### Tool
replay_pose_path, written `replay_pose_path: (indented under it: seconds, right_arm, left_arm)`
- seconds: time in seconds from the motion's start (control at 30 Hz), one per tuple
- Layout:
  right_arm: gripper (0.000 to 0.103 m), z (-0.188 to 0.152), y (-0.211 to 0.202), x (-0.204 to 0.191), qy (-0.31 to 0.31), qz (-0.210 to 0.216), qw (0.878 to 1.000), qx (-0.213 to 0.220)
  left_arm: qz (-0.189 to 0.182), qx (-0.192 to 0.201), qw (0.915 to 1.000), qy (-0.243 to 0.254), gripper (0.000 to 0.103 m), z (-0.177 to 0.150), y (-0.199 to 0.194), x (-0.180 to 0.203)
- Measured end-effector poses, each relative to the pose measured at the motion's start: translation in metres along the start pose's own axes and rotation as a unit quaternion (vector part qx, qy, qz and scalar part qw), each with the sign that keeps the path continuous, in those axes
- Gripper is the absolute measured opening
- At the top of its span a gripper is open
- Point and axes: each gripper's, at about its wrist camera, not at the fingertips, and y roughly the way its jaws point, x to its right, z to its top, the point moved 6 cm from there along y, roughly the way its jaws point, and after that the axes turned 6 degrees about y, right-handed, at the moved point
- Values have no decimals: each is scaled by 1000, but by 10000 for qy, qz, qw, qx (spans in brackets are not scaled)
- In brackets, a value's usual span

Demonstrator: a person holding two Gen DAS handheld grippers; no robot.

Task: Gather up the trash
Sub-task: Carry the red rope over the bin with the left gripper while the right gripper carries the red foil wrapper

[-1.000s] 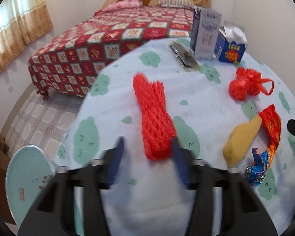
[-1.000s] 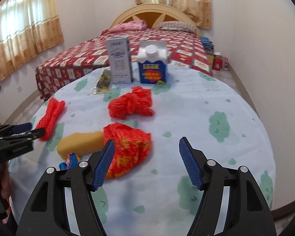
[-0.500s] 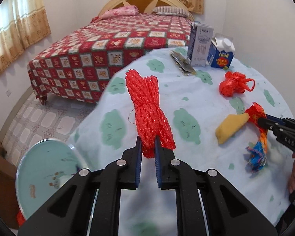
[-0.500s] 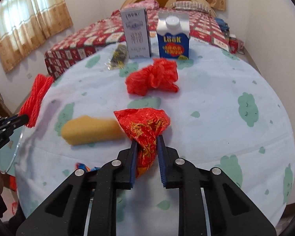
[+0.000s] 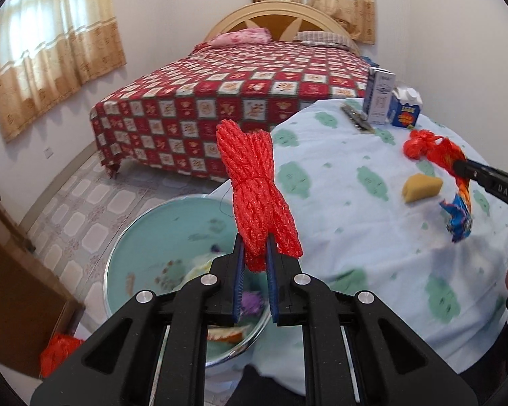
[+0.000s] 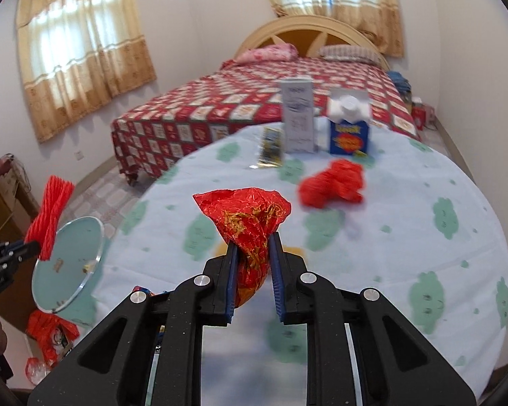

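Each black claw [image 5: 254, 264] has blue ribbed pads [image 6: 231, 277], silver screws, angular cut-out arms.

Left tongs [image 5: 254, 253] pinch red netting [image 5: 254, 182].

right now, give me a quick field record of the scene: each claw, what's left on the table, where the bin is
left claw: shut on red mesh netting, held above the bin
right claw: shut on red foil wrapper, lifted off the table
table: red plastic bag, yellow sponge, white carton, blue carton, small dark packet
bin: pale green, on the floor beside the table, some rubbish inside
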Motion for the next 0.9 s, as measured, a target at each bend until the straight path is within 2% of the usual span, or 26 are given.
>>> replay_pose_path:
  seconds: [0.37,0.9]
  right_arm:
    - [19,-5,23,-79,-513,413,9978,-124]
    - [19,-13,47,-136,-1033,623,9924,-244]
  left_arm:
    - [283,-140,9994,-170,12,-34,-9,-42]
    - [665,-192,9963,-506,12,-53,-14,-87]
